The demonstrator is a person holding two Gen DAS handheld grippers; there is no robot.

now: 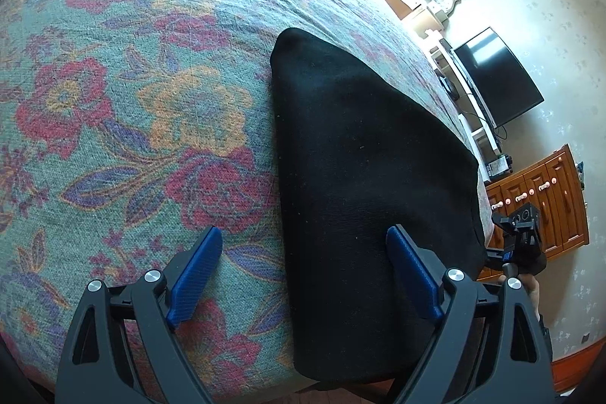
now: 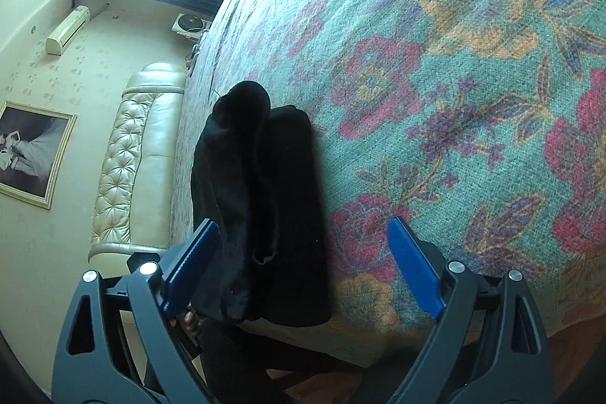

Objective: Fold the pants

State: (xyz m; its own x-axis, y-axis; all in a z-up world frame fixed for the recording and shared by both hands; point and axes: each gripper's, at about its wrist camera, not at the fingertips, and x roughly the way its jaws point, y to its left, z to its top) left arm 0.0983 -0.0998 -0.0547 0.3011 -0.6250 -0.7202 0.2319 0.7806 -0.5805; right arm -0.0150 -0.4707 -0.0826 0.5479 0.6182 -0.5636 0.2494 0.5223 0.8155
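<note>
I have both grippers hovering over the bed (image 1: 113,82), which is covered with a floral spread, and neither is holding anything. The left gripper (image 1: 305,271) has its jaws spread wide, one blue pad over the spread and the other over the dark cloth. The right gripper (image 2: 303,265) is equally wide, its jaws straddling the near end of the garment.

The pants (image 1: 363,169) are black and lie near the edge of the bed, already gathered into a compact shape. From the left wrist view they read as one flat, smooth panel, narrower at the far end. From the right wrist view the pants (image 2: 265,199) show as two long rolls or layers lying side by side, with a rounded end farthest from me and a small pucker near the close end.

My judgement is that the fold is well along, possibly at the last step or a check of the result. I cannot tell how many layers are stacked, since the fabric is too dark to show seams.

If another fold is wanted, the next move calls for lowering one pair of jaws onto an end of the bundle, pinching all layers together, and carrying that end over the other while the second gripper pins the cloth. The risk I see is catching only the top layer.
</note>
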